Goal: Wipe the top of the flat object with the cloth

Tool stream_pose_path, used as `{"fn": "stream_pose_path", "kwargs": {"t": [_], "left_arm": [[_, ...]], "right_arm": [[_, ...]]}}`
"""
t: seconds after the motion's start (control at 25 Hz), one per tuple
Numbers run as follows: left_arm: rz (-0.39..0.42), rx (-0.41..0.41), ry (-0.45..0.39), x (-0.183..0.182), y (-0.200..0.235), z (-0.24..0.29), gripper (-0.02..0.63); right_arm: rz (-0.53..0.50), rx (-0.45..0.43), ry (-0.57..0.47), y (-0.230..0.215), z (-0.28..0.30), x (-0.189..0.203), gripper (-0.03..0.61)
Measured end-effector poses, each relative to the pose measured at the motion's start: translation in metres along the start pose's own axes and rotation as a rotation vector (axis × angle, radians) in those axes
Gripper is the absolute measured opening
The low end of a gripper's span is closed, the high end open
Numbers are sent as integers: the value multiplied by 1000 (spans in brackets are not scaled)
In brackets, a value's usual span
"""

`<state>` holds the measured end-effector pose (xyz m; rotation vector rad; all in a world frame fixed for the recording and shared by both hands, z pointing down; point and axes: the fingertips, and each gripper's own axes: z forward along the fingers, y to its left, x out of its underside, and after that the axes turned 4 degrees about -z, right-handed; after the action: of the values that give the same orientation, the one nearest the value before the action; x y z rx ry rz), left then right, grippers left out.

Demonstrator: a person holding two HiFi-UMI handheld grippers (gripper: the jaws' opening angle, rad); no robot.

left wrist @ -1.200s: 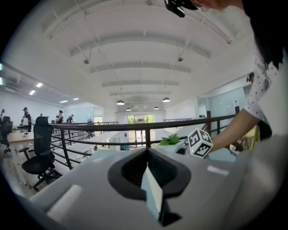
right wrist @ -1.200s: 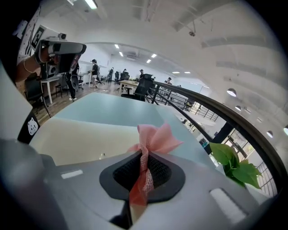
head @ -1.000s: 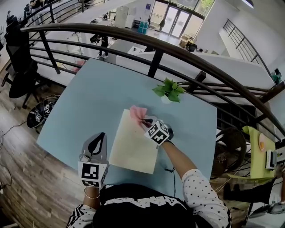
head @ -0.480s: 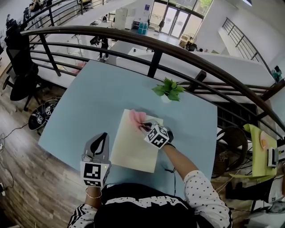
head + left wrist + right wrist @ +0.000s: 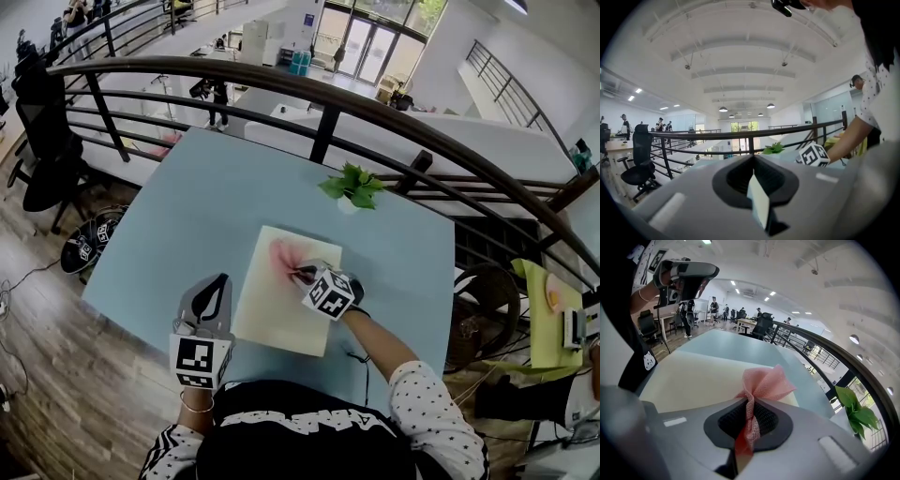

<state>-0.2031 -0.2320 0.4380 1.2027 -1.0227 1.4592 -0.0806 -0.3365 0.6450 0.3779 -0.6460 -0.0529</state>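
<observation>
The right gripper (image 5: pixel 300 273) covers part of the cloth (image 5: pixel 282 251); its body seemingly hides the plant (image 5: pixel 855 411) below.

The cloth (image 5: pixel 285 254) lies on the flat object (image 5: pixel 272 314), plant (image 5: pixel 354 185) behind, left tool (image 5: pixel 218 281) at its left.

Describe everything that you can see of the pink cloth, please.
The pink cloth looks like a thin, mesh-like fabric. It is bunched and twisted into a narrow strip where the right gripper is shut on it. Its free end fans out beyond the jaws and appears to rest on the far part of the cream flat board. Nothing else touches it.
</observation>
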Motion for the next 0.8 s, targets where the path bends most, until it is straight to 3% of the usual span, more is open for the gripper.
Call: {"fn": "stream_pose_path", "kwargs": {"t": [0.8], "left_arm": [[6,79,-15,-5,-33,-23,0]], "right_arm": [[-19,-84,-46,94,-34,-19,17]]}}
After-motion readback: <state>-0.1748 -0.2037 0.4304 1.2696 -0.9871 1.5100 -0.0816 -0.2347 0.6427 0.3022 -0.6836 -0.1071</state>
